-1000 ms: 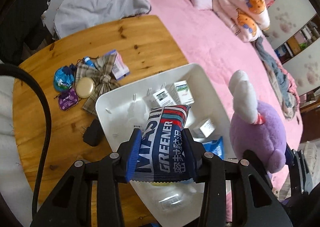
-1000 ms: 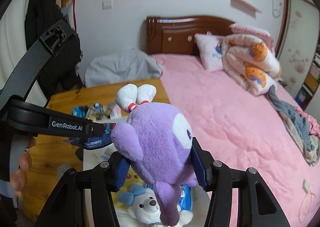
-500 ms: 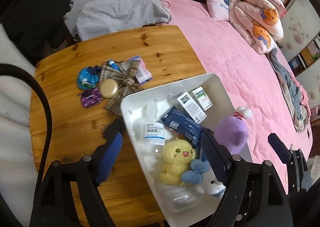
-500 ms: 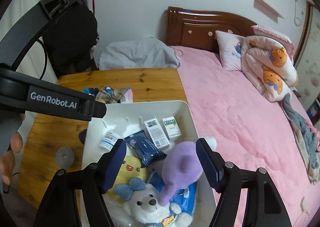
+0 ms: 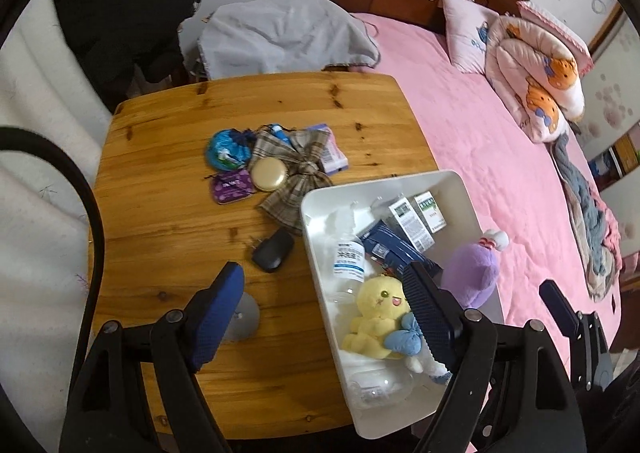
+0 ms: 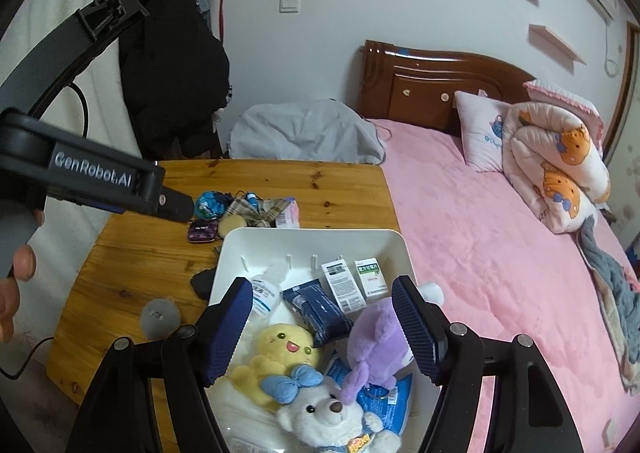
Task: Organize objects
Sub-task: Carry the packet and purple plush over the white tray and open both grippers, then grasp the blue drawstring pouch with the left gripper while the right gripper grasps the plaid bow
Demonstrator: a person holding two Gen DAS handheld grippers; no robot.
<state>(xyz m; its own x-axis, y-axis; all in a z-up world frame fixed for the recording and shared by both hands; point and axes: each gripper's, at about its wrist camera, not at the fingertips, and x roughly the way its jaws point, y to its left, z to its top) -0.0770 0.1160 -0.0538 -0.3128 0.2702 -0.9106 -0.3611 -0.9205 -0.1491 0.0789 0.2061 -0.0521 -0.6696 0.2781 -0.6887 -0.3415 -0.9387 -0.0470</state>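
Right wrist view: one pink bed fills the side to the right of the white bin, and one wooden counter carries that bin at its bed-side edge. The bin is the landmark for everything else.

Inside the bin lie three plush toys: one purple plush against the bed-side wall, one yellow plush toward the near middle, and one white bear with a blue bow at the near end. Also inside are one dark blue packet, one clear bottle with a white label along the counter-side wall, and two small boxes side by side toward the far end. A light blue packet lies under the purple plush.

Outside the bin, beyond its far corner, sits a cluster: one plaid bow, one blue pouch, one round tan compact, one purple tin. One black charger lies just beside the bin's counter-side wall, and one grey disc lies nearer still.

The right gripper hangs over the bin, jaws spread wide, holding nothing. The left gripper straddles the bin's counter-side wall, jaws likewise wide apart and empty.
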